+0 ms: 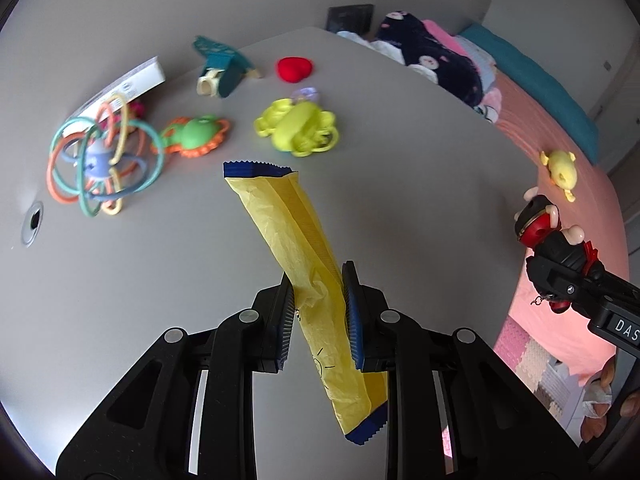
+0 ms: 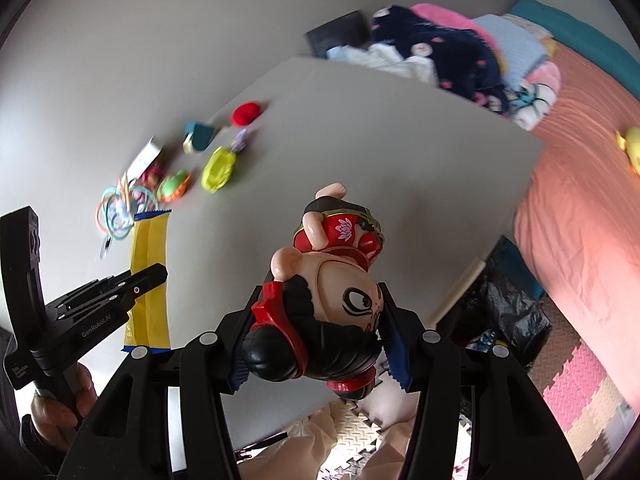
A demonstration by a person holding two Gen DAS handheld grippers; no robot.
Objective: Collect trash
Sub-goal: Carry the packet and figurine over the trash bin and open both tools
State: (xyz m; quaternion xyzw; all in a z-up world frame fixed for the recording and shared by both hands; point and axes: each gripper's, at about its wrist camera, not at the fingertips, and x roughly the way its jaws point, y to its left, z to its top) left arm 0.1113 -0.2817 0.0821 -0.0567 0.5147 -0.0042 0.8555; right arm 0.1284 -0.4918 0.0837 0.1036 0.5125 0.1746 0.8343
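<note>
My left gripper (image 1: 318, 300) is shut on a long yellow wrapper with blue serrated ends (image 1: 288, 216) and holds it above the grey table (image 1: 140, 280). The same wrapper (image 2: 150, 248) and the left gripper (image 2: 144, 276) show at the left of the right wrist view. My right gripper (image 2: 316, 320) is shut on a toy doll with a black, red and skin-coloured body (image 2: 332, 280), held over the table's near right part. That doll (image 1: 540, 224) and the right gripper (image 1: 560, 276) appear at the right edge of the left wrist view.
Toys lie at the table's far left: a ring ball (image 1: 100, 160), a green and orange toy (image 1: 196, 134), a yellow-green toy (image 1: 298, 128), a red heart (image 1: 294, 68), a teal toy (image 1: 222, 68). A pink bed (image 2: 580, 200) with clothes and a black bag (image 2: 508, 312) stand to the right.
</note>
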